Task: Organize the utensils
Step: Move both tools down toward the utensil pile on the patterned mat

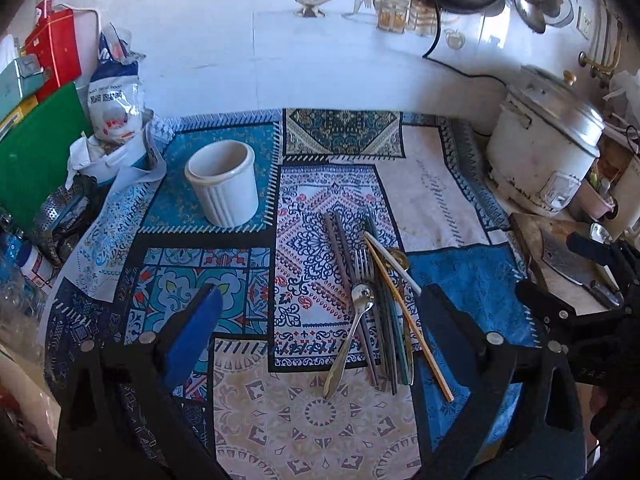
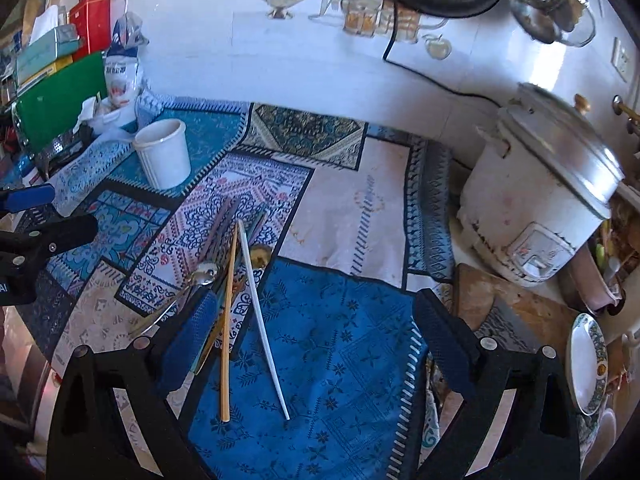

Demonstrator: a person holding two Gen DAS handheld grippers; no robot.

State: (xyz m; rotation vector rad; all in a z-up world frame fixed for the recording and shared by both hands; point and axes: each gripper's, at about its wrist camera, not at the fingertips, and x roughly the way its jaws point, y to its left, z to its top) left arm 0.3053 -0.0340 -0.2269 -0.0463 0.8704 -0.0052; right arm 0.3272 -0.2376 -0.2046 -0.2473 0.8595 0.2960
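Both the left gripper [image 1: 320,320] and right gripper [image 2: 316,328] hang spread and empty over the utensils [image 1: 372,304], heaped crisscross on the surface (cup [image 1: 224,184] stands apart). Pinching one chopstick [image 2: 227,320] could drag its neighbours or scatter the heap.

The left gripper [image 1: 320,312] was a black plastic frame with two broad arms, each studded with round silver screws. Its fingers [image 1: 196,332] carried blue textured pads. The right gripper [image 2: 316,332] matched it: black arms, silver screws, blue dimpled pads. White lettering, too small to read, marked each gripper's body.
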